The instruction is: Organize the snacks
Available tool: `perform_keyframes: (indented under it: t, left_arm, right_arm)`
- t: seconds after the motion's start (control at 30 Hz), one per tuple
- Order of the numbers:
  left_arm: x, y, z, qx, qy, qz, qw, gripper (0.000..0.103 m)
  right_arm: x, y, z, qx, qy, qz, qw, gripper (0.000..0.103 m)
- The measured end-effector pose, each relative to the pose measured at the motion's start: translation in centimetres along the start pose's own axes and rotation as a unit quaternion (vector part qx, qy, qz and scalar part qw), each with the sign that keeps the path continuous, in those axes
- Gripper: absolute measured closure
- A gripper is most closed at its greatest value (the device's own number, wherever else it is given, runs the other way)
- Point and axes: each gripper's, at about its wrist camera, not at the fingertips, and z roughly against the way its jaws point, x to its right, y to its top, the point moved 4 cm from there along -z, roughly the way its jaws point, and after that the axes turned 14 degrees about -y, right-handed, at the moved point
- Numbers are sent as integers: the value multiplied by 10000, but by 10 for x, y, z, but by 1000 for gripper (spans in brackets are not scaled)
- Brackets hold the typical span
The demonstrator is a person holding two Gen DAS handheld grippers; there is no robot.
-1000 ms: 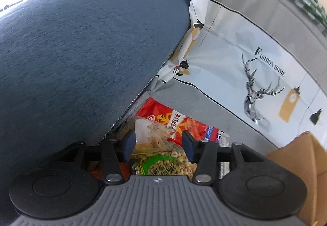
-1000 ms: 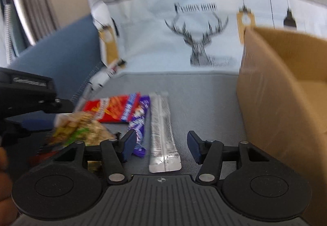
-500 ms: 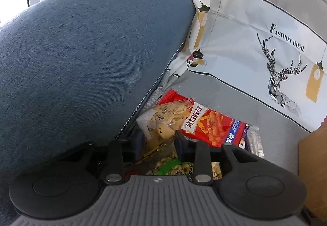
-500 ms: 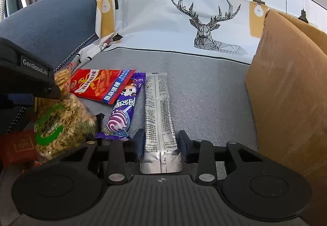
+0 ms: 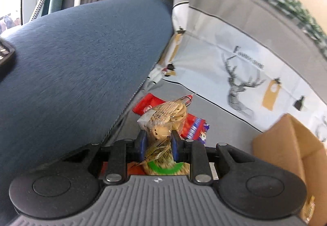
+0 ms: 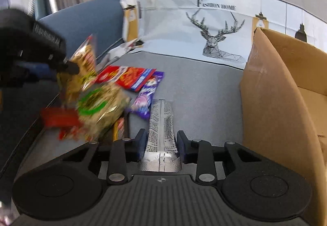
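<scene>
left gripper (image 5: 157, 147): jaws clamped narrow on clear plastic bag of round cookies (image 5: 163, 117), raised above grey sofa seat (image 5: 222, 121) | right gripper (image 6: 161, 144): jaws pinched on end of long silver foil sachet (image 6: 161, 124) lying on seat | red snack packet (image 6: 126, 79), purple lollipop packet (image 6: 146, 95) just left of sachet | brown cardboard box (image 6: 269, 103) right

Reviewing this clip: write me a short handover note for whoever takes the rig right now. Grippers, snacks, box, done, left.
Left gripper: shut on the cookie pack, lifted above the pile.
Right gripper: shut on the near end of the silver packet, which looks to be on the sofa seat.
On the seat: red packet, purple candy packet, green-ring snack bag.
Cardboard box stands open to the right.
Done: both snacks gripped.
Left: box those two, then the rest.
</scene>
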Motion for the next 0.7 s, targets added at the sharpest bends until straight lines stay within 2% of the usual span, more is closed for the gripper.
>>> perform_keyframes:
  t: [0.07,0.17,0.27,0.33,0.37,0.43,0.5,0.57,0.7]
  left_arm:
    - [3,-6,13,-60,-108,-84,9999,76]
    - [4,-17,18,-363,-294,-256,9986,76]
    - [0,-35,13,-1050,-440,-434,9926,75]
    - [-5,-49,7,-1535,-511,-376,9861,74]
    - [-7,-52,7,-1654,-543,-341,9841,74]
    - [-9,-53,10,-1658,-614,-350,9836,66]
    - [-10,-49,15,-1558,-743,-231,9847,45]
    - [-11,-47,17,-1489,-844,-94,9852,37]
    - [-7,-44,13,-1525,-884,-30,9843,31]
  right_arm:
    - [-2,-11,12,28,48,128,9999,69]
    - [-5,-31,25,63,102,405,9991,70]
    - [-5,-45,33,-33,158,513,9986,70]
    - [-7,-48,39,4,251,598,9979,69]
    - [-7,-49,40,-13,275,636,9976,69]
    - [-6,-51,40,-157,432,569,9973,65]
    - [-6,-52,39,-300,649,447,9964,65]
    - [-9,-53,37,-350,688,465,9959,61]
    - [-9,-50,34,-356,725,388,9960,56]
